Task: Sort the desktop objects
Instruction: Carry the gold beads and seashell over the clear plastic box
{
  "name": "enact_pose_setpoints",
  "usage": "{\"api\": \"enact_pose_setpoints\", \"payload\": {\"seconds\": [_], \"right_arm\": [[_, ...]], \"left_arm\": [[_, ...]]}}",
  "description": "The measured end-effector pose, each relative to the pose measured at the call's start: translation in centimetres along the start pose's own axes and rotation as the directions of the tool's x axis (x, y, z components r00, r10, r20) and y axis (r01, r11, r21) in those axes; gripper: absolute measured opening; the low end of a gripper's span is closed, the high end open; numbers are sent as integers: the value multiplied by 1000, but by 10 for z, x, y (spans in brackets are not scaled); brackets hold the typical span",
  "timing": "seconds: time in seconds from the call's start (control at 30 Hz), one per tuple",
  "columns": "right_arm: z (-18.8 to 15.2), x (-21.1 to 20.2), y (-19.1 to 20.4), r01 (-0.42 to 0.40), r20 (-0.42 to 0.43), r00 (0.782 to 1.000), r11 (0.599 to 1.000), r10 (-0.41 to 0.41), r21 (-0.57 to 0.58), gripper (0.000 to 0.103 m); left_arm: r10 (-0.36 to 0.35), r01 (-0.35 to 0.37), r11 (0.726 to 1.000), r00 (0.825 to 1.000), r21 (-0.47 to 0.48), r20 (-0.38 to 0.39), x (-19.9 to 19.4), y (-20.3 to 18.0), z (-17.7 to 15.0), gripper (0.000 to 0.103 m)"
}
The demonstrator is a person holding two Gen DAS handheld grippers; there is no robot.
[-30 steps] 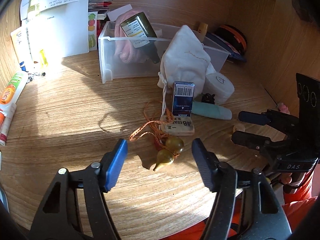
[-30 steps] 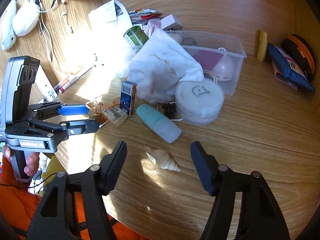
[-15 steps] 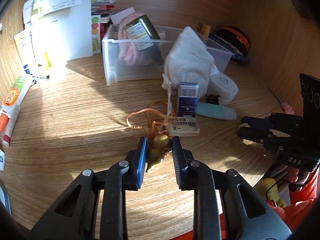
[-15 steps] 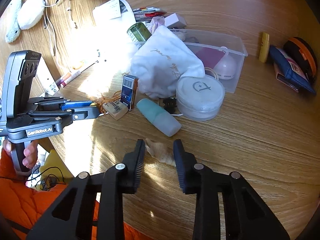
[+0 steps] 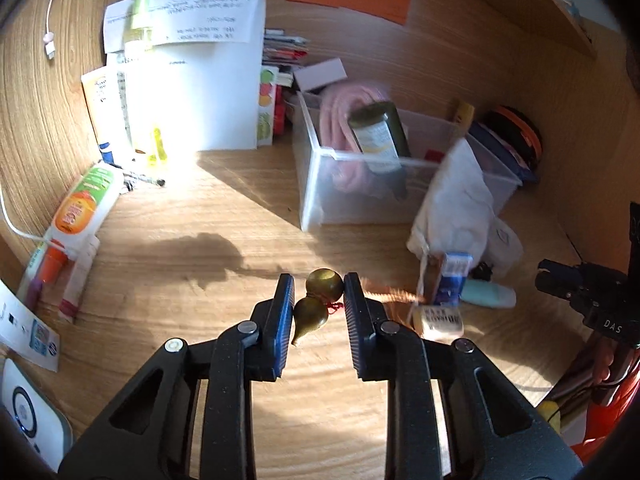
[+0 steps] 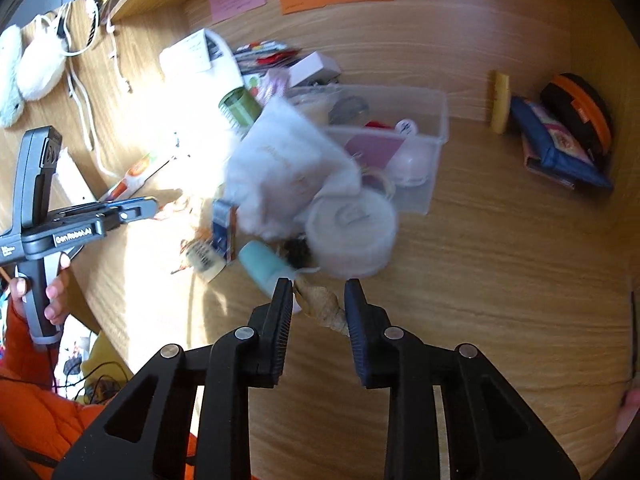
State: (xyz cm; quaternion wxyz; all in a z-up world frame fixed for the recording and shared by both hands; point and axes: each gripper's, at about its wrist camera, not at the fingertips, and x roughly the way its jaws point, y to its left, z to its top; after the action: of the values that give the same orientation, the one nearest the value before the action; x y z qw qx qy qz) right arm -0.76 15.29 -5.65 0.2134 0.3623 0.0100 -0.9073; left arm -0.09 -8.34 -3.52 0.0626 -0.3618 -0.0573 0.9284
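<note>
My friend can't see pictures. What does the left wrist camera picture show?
The left gripper is shut on a small olive-green gourd charm, its orange cord trailing right toward a blue and white box on the wooden desk. Behind sits a clear plastic bin holding a dark green bottle and a pink cloth, with a white drawstring bag leaning against its front.

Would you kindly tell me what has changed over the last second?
Both grippers closed and lifted: the left gripper shut on the gourd charm, the right gripper on the seashell. The clear bin and white pouch stayed put.
</note>
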Motion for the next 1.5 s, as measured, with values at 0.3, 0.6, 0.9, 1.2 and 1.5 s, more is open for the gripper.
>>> {"api": "enact_pose_setpoints", "payload": {"seconds": [0.3,0.6,0.9,1.2,1.5], "right_arm": [[34,-9,-20,35,68,997,999,-37,22,24],[67,-5,-27,33,107,994,999,-34,10,24],[93,14,-35,1,104,995,1000,-2,10,24],[105,34,-42,-9,72,997,1000,8,10,24],[110,52,-49,2,38,999,1000,-3,26,24]], "left_arm": [[8,-10,1000,998,23,57,0,2,30,24],[-45,42,999,996,32,81,11,-5,59,24],[-54,51,998,995,39,80,28,-6,84,24],[-70,67,997,995,46,73,45,-8,99,24],[-84,81,996,995,47,49,61,-7,102,24]]}}
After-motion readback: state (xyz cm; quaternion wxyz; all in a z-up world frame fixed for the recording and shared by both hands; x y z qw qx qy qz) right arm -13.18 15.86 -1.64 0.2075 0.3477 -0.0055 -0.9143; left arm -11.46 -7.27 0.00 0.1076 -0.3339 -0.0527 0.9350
